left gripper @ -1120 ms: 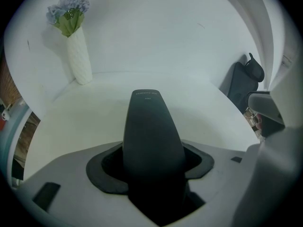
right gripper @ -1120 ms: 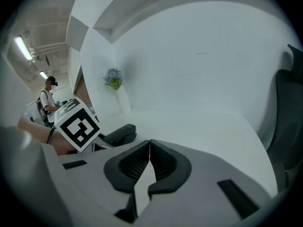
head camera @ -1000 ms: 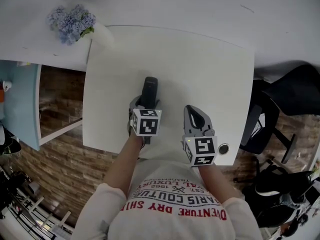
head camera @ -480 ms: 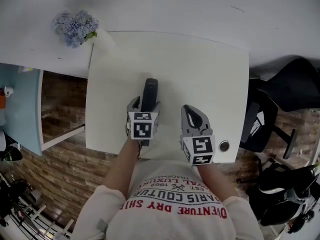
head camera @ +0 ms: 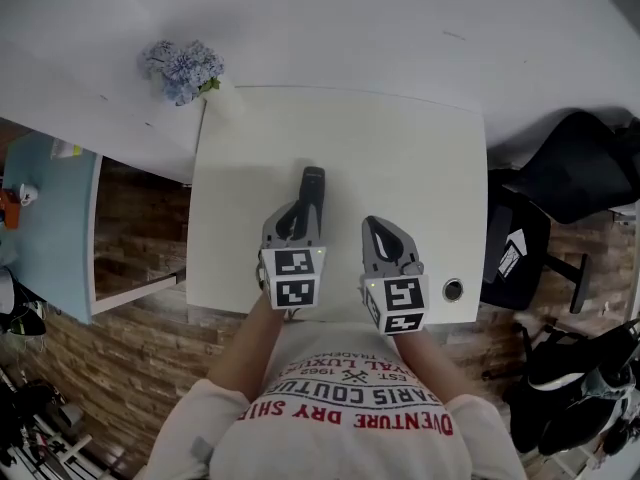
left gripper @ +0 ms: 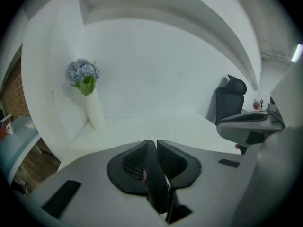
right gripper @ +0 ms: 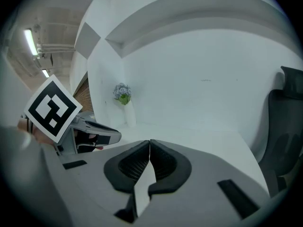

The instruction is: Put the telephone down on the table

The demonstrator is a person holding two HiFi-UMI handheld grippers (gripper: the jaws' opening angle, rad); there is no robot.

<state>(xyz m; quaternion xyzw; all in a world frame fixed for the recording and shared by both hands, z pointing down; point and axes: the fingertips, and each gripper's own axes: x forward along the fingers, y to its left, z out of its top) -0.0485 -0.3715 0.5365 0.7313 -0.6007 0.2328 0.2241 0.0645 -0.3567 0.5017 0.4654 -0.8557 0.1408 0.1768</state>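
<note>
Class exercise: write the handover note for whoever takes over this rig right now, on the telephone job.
Left hand-held gripper: jaws closing on the telephone, which stands on edge between the pads.
Right hand-held gripper: jaws together, empty, beside the left one.
Telephone: points away from the person over the white table; whether it touches the table cannot be told.
Done: telephone gripped.
Left: probably lay it on the table, open, and back off.

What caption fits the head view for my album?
Left gripper, jaws closing on a black telephone, over the white table; right gripper shut beside it.
</note>
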